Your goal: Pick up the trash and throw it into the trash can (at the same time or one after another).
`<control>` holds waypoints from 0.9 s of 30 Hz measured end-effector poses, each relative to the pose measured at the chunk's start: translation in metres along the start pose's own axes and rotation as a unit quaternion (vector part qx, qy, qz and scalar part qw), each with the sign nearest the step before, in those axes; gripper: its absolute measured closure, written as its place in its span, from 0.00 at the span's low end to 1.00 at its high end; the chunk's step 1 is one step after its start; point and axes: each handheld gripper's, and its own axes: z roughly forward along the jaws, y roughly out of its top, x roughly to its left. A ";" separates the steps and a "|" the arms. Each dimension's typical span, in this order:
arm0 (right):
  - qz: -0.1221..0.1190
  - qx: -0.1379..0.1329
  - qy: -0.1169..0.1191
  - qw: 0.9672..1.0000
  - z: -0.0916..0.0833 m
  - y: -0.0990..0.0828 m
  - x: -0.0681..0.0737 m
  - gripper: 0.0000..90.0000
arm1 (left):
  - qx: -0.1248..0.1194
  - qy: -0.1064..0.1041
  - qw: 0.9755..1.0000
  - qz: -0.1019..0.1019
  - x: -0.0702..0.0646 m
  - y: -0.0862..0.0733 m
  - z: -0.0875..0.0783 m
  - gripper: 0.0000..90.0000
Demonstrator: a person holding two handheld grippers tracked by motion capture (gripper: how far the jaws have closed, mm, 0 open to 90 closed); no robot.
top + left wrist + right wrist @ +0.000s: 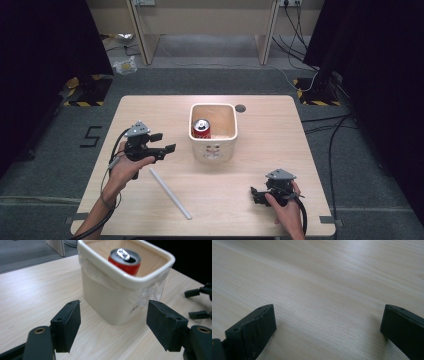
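The table (240,190) is light wood and stands on a grey carpet floor (50,150). A cream tub (213,149) sits near the middle, lined with clear plastic. A red can (202,127) stands upright inside it, silver top up. The left claw (166,142) is wide open just beside the tub, holding nothing. The right claw (256,195) rests open on the table.

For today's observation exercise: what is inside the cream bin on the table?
A red soda can stands upright in the cream bin, silver top and pull tab showing. A clear plastic liner folds over the rim. The bin's wall hides the can's lower part.
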 end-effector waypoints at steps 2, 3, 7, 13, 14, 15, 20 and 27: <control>0.000 0.000 0.000 1.000 0.000 0.000 0.000 0.00 | 0.004 0.003 1.000 -0.003 -0.002 -0.013 -0.002 0.30; 0.000 0.000 0.000 1.000 0.000 0.000 0.000 0.00 | 0.003 0.004 1.000 -0.003 -0.003 -0.016 -0.003 0.31; 0.000 0.000 0.000 1.000 0.000 0.000 0.000 0.00 | 0.007 0.009 1.000 0.001 -0.009 -0.029 -0.005 0.31; -0.001 0.000 0.000 1.000 0.000 0.000 0.000 0.00 | 0.019 0.023 1.000 0.008 -0.016 -0.052 -0.005 0.31; -0.001 0.000 0.000 1.000 0.000 0.000 0.000 0.00 | 0.022 0.025 0.999 0.008 -0.017 -0.056 -0.004 0.31; 0.000 0.000 0.000 1.000 0.000 0.000 0.000 0.00 | 0.027 0.026 0.999 0.008 -0.018 -0.061 -0.004 0.31; 0.000 0.000 0.000 1.000 0.000 0.000 0.000 0.00 | 0.029 0.034 0.999 -0.005 -0.020 -0.079 -0.007 0.31; -0.001 -0.001 0.000 1.000 0.000 0.000 0.000 0.00 | 0.031 0.043 0.998 -0.016 -0.023 -0.094 -0.007 0.30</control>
